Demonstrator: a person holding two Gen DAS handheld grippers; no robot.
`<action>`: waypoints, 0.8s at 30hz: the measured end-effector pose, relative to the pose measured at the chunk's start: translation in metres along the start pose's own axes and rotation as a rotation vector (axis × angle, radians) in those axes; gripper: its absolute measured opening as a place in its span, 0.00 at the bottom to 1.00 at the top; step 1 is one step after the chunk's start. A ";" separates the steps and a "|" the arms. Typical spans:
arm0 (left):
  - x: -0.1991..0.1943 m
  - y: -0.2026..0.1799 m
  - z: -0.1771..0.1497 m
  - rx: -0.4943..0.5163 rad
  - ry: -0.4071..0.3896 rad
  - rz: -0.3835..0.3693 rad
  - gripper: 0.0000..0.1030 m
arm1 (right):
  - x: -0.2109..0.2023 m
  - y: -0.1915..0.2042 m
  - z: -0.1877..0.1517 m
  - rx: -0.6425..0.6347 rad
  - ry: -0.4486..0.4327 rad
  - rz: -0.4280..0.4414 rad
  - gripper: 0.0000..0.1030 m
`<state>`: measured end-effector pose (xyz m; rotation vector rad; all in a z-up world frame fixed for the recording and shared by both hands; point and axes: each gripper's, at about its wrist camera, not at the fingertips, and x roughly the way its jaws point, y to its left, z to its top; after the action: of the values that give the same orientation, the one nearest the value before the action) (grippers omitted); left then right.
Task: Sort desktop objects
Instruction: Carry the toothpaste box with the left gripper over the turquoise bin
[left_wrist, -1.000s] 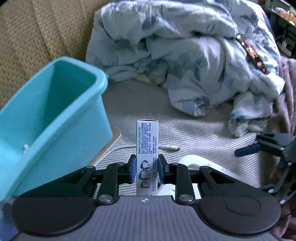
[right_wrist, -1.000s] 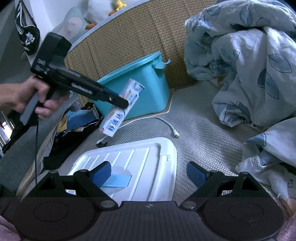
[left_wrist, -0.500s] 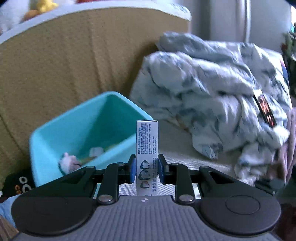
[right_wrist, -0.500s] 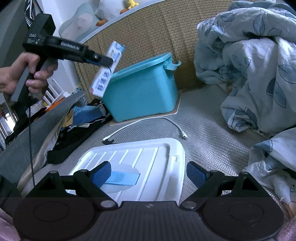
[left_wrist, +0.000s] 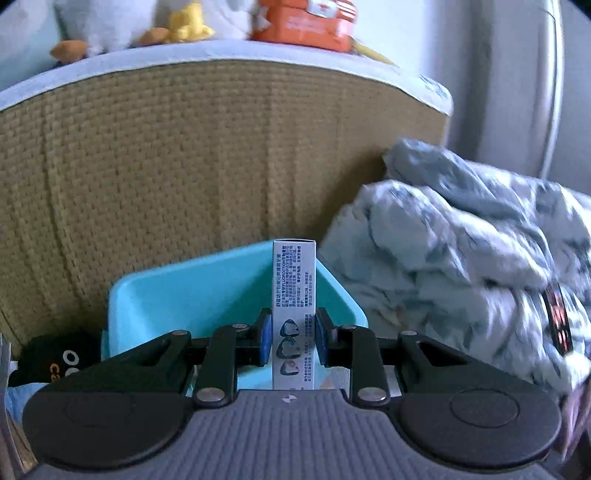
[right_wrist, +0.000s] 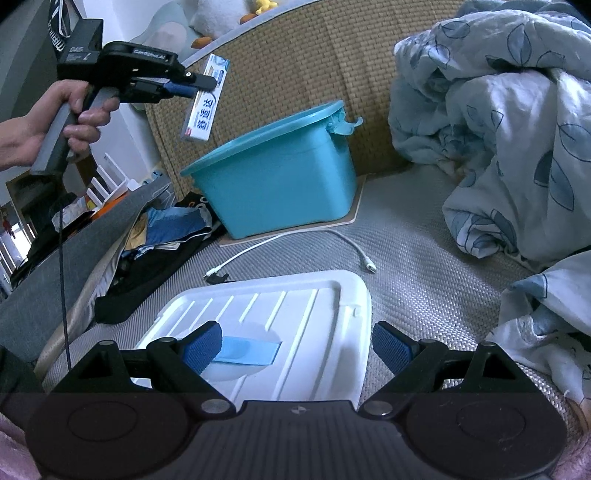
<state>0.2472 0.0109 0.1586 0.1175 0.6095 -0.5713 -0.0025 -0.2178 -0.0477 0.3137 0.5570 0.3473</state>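
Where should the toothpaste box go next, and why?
Probably forward, toward the teal bin. The left tool is shut on the toothpaste box, and in the right wrist view the box hangs high, left of the bin's open top, not yet over it.

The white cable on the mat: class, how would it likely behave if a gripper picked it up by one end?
The cable lies in loose curves, so it would probably droop and trail. It looks thin, so likely light. Its plug might snag the mat.

Glossy plastic bin (right_wrist: 280, 184), rough woven headboard (right_wrist: 295, 62)
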 end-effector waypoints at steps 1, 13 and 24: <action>0.006 0.003 0.004 -0.009 0.016 0.025 0.26 | 0.000 0.000 0.000 0.001 0.000 0.000 0.90; 0.080 0.019 0.043 0.030 0.175 0.175 0.26 | 0.002 -0.001 -0.001 -0.003 0.012 0.008 0.90; 0.145 0.035 0.041 0.066 0.389 0.192 0.26 | 0.001 -0.001 0.000 -0.015 0.000 0.011 0.90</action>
<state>0.3846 -0.0397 0.1074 0.3506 0.9453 -0.3835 -0.0018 -0.2184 -0.0490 0.3020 0.5523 0.3620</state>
